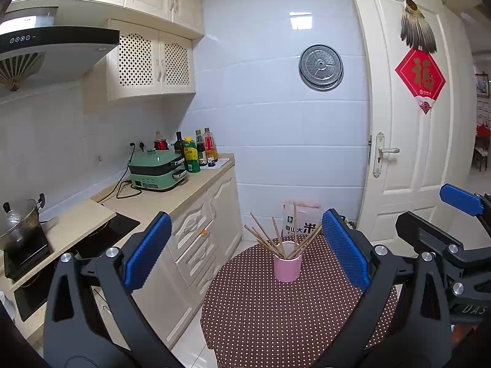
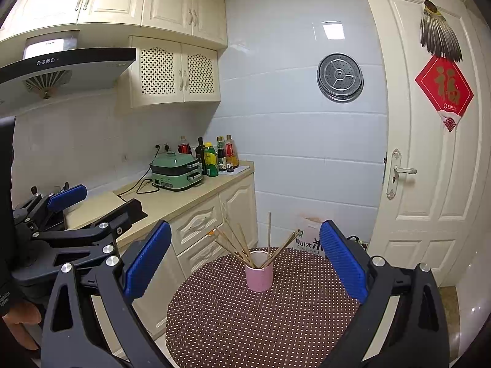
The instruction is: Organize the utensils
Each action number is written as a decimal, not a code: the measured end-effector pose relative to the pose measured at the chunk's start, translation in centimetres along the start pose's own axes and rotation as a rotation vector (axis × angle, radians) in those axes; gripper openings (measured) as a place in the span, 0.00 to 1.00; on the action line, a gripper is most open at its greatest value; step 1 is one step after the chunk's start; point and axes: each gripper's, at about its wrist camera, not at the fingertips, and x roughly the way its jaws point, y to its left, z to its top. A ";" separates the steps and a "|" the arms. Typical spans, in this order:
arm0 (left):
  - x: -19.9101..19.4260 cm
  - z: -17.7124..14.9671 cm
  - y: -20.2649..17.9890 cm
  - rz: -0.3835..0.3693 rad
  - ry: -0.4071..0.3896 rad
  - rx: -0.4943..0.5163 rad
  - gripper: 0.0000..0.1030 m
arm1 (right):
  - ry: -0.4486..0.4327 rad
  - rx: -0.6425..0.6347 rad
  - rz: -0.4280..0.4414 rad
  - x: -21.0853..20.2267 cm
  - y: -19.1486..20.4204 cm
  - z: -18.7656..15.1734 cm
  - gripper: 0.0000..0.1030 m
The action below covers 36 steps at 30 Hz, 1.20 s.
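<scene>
A pink cup [image 1: 287, 265] [image 2: 259, 275] stands upright near the far edge of a round table with a brown dotted cloth [image 1: 276, 319] [image 2: 233, 322]. Several wooden chopsticks [image 1: 270, 238] [image 2: 242, 243] fan out of the cup. My left gripper [image 1: 245, 253] is open, held above the table's near side, nothing between its blue pads. My right gripper [image 2: 245, 259] is open too, level with the left, short of the cup. In the left wrist view the right gripper's fingers [image 1: 460, 199] show at the right edge. The left gripper's fingers [image 2: 67, 196] appear at the left of the right wrist view.
A kitchen counter [image 1: 172, 193] runs along the left with a green electric cooker [image 1: 156, 170], several bottles [image 1: 196, 150] and a pot [image 1: 21, 224] on a hob. A rice bag [image 1: 302, 224] leans on the tiled wall behind the table. A white door [image 1: 408, 122] stands right.
</scene>
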 end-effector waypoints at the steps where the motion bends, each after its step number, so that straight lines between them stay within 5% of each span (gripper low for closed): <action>1: 0.0 0.0 0.0 -0.001 0.001 0.000 0.94 | 0.000 0.000 -0.001 0.0 0.0 0.0 0.91; 36: 6.4 -1.3 0.9 0.003 0.071 0.009 0.94 | 0.088 0.022 -0.035 6.1 0.2 -1.0 0.91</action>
